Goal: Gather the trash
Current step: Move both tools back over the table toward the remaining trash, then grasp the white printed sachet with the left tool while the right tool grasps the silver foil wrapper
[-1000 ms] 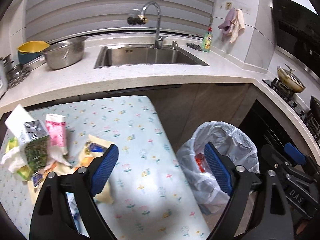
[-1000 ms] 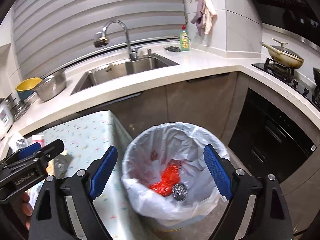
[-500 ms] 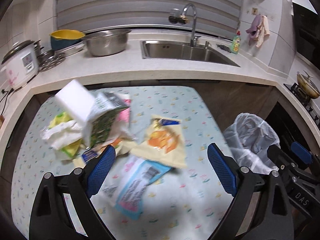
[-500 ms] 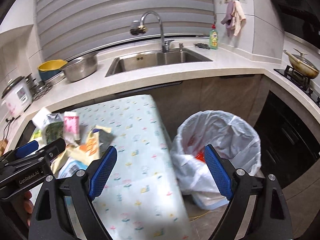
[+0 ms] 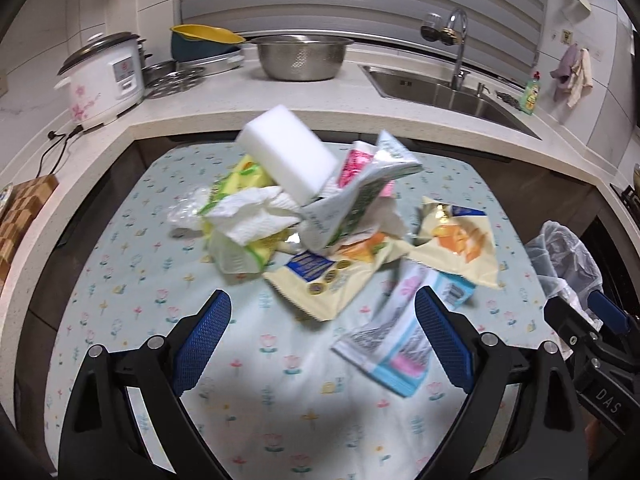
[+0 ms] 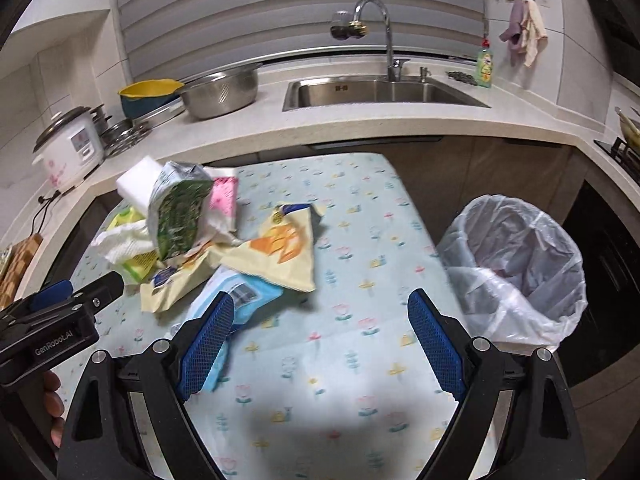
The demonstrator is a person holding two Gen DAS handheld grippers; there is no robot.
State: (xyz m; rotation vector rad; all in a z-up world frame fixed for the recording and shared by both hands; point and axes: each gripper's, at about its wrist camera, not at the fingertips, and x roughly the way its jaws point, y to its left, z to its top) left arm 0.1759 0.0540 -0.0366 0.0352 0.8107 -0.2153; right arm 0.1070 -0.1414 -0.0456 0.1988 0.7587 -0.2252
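A heap of trash lies on the flowered table (image 5: 132,312): a white foam block (image 5: 290,152), crumpled paper towel (image 5: 252,216), a green-and-white carton (image 6: 178,212), yellow snack bags (image 5: 460,240) (image 6: 280,248) and a light-blue wet-wipe pack (image 5: 396,344) (image 6: 236,300). My left gripper (image 5: 322,344) hovers open just short of the heap, nothing between its fingers. My right gripper (image 6: 320,344) is open over the table's near right part, empty. The bin with a white liner (image 6: 516,268) (image 5: 564,260) stands right of the table.
Behind the table runs a counter (image 6: 360,120) with a rice cooker (image 5: 104,80), a steel colander (image 5: 300,58), a yellow-and-blue bowl (image 5: 204,40), a sink (image 6: 380,92) and a tap. A stove (image 6: 620,148) sits far right. A hand (image 6: 52,408) holds the left gripper.
Both grippers have swung left from the bin toward the table; the trash heap now sits centred ahead of the left gripper, and the bin has slid to the right edge. Both stay open.
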